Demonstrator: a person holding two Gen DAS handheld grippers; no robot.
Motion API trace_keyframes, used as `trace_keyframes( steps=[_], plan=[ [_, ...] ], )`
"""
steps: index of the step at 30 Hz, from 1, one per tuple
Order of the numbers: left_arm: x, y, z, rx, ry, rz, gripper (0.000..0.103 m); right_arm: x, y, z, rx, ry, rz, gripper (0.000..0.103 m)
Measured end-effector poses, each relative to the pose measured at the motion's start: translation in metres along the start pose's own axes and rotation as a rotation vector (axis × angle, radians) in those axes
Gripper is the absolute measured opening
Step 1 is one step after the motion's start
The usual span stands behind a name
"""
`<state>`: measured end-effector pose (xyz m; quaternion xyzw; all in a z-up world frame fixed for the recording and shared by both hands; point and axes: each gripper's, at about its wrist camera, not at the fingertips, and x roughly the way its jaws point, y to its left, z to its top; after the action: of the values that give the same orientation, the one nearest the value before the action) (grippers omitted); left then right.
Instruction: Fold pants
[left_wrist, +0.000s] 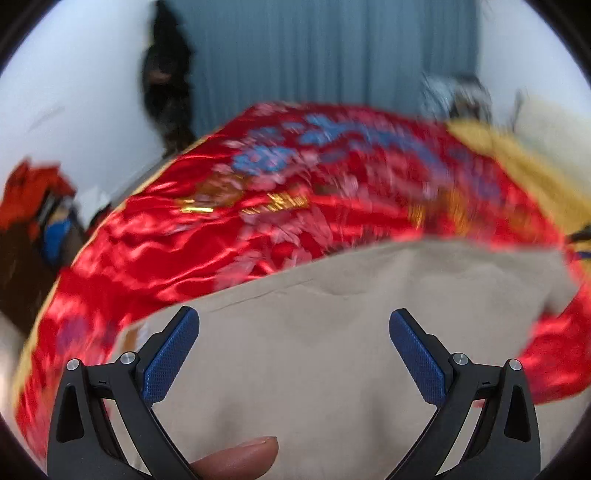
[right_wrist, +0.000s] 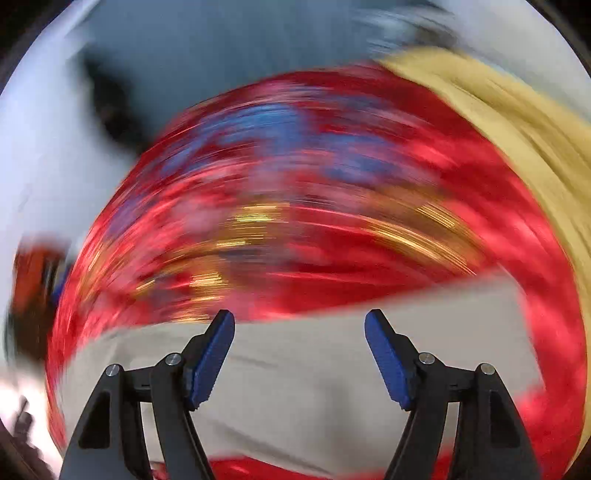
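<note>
Beige pants (left_wrist: 332, 325) lie flat on a shiny red embroidered bedspread (left_wrist: 207, 229). My left gripper (left_wrist: 294, 321) is open and empty, just above the pants. A fingertip shows at the bottom edge between its arms. In the right wrist view, which is heavily motion-blurred, the pants (right_wrist: 303, 373) lie as a beige band across the red bedspread (right_wrist: 314, 240). My right gripper (right_wrist: 300, 323) is open and empty above the pants near their far edge.
A yellow-gold border of the bedspread (left_wrist: 517, 158) runs along the right side, also in the right wrist view (right_wrist: 498, 110). A blue curtain (left_wrist: 325, 51) and a dark hanging garment (left_wrist: 166, 74) are behind the bed. Red clutter (left_wrist: 33, 192) sits at left.
</note>
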<state>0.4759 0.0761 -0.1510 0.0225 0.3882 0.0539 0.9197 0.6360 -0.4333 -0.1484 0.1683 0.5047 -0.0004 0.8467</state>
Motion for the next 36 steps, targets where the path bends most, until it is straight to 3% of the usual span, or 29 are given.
trace_keyframes(
  steps=[2, 4, 6, 8, 11, 12, 13, 14, 16, 18, 19, 20, 21, 22, 24, 25, 26, 27, 29, 31, 32, 33, 34, 36],
  plan=[
    [0.044, -0.021, -0.018, 0.136, 0.111, -0.074, 0.103, -0.003, -0.073, -0.015, 0.178, 0.027, -0.077, 0.072],
    [0.072, -0.037, -0.049, 0.273, 0.200, -0.146, 0.102, -0.005, -0.130, -0.032, 0.320, 0.029, -0.096, 0.072],
    [0.075, -0.044, -0.070, 0.349, 0.171, -0.146, 0.102, -0.002, -0.171, -0.044, 0.423, 0.022, -0.056, 0.072],
    [0.073, -0.043, -0.073, 0.331, 0.152, -0.161, 0.102, 0.008, -0.184, -0.045, 0.459, 0.008, 0.010, 0.072],
    [0.077, -0.041, -0.072, 0.311, 0.165, -0.186, 0.102, 0.035, -0.173, -0.030, 0.430, 0.002, 0.090, 0.068],
    [0.078, -0.042, -0.072, 0.308, 0.168, -0.194, 0.102, 0.045, -0.166, -0.024, 0.398, 0.023, 0.077, 0.056],
    [0.079, -0.043, -0.072, 0.304, 0.172, -0.203, 0.102, 0.053, -0.152, -0.014, 0.325, 0.039, 0.006, 0.002],
    [0.080, -0.040, -0.071, 0.300, 0.175, -0.211, 0.102, 0.053, -0.130, -0.001, 0.207, 0.017, -0.079, 0.004],
    [0.080, -0.040, -0.071, 0.293, 0.180, -0.246, 0.102, 0.041, -0.085, 0.025, -0.081, -0.114, -0.201, 0.003],
    [0.081, -0.035, -0.072, 0.292, 0.186, -0.251, 0.102, 0.050, -0.065, 0.040, -0.312, -0.139, -0.489, 0.005],
    [0.081, -0.034, -0.072, 0.291, 0.186, -0.252, 0.102, 0.062, -0.071, 0.047, -0.294, -0.091, -0.561, 0.014],
    [0.081, -0.034, -0.072, 0.289, 0.184, -0.254, 0.102, 0.070, -0.080, 0.051, -0.232, -0.038, -0.578, 0.033],
    [0.080, -0.034, -0.072, 0.289, 0.182, -0.254, 0.102, 0.072, -0.082, 0.053, -0.186, -0.027, -0.603, 0.039],
    [0.081, -0.033, -0.072, 0.289, 0.179, -0.252, 0.102, 0.068, -0.077, 0.053, -0.161, -0.070, -0.601, 0.042],
    [0.080, -0.033, -0.074, 0.292, 0.171, -0.246, 0.102, 0.054, -0.048, 0.047, -0.161, -0.176, -0.495, 0.046],
    [0.080, -0.034, -0.074, 0.292, 0.167, -0.242, 0.102, 0.047, -0.033, 0.039, -0.177, -0.193, -0.397, 0.048],
    [0.080, -0.034, -0.075, 0.291, 0.164, -0.240, 0.102, 0.049, -0.001, 0.029, -0.201, -0.181, -0.195, 0.049],
    [0.080, -0.034, -0.075, 0.288, 0.161, -0.235, 0.103, 0.056, 0.027, 0.021, -0.214, -0.150, -0.036, 0.051],
    [0.078, -0.035, -0.076, 0.283, 0.160, -0.220, 0.103, 0.073, 0.085, -0.010, -0.249, -0.027, 0.243, 0.072],
    [0.080, -0.035, -0.075, 0.283, 0.167, -0.205, 0.103, 0.096, 0.137, -0.043, -0.305, 0.093, 0.385, 0.078],
    [0.080, -0.035, -0.073, 0.282, 0.174, -0.197, 0.103, 0.114, 0.170, -0.062, -0.359, 0.156, 0.407, 0.078],
    [0.081, -0.035, -0.071, 0.282, 0.184, -0.191, 0.103, 0.127, 0.190, -0.076, -0.407, 0.192, 0.369, 0.078],
    [0.081, -0.034, -0.069, 0.281, 0.200, -0.181, 0.103, 0.135, 0.201, -0.085, -0.444, 0.199, 0.287, 0.078],
    [0.070, -0.033, -0.062, 0.252, 0.232, -0.113, 0.102, 0.133, 0.210, -0.092, -0.457, 0.127, 0.094, 0.078]
  ],
)
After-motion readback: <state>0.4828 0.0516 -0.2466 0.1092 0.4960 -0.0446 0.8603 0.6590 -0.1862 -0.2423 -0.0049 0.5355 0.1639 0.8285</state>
